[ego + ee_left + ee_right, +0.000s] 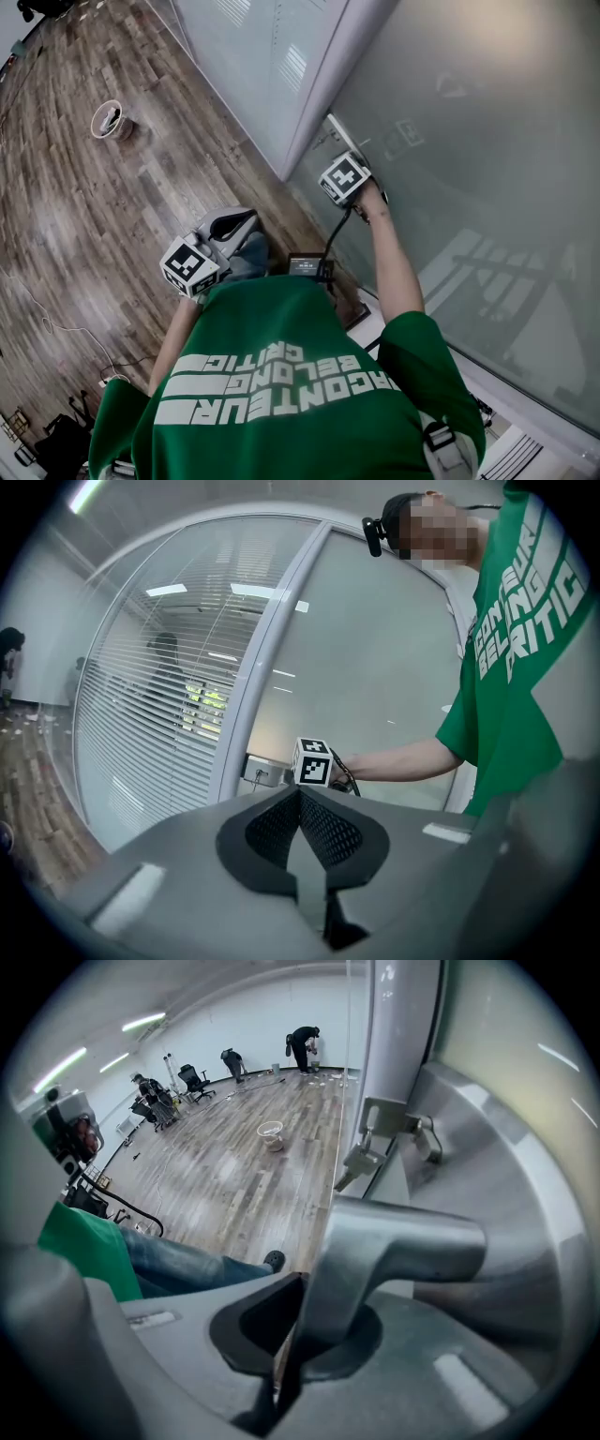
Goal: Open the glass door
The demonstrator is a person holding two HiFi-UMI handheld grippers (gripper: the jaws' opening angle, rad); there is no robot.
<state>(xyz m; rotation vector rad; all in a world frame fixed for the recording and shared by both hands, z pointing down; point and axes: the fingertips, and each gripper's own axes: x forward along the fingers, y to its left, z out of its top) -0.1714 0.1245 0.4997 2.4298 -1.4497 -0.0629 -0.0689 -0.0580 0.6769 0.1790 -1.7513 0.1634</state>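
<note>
Firmly, door handle (pixel 403 1237) of glass door (pixel 487 169) clamped between right gripper (pixel 309 1321) jaws. Left gripper (pixel 300 803) jaws closed, nothing held.

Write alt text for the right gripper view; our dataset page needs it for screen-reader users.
The right claw grips a silver lever door handle, seen close up. Beyond it, keys hang from the lock, and a wood floor runs off to a bucket and distant people.
</note>
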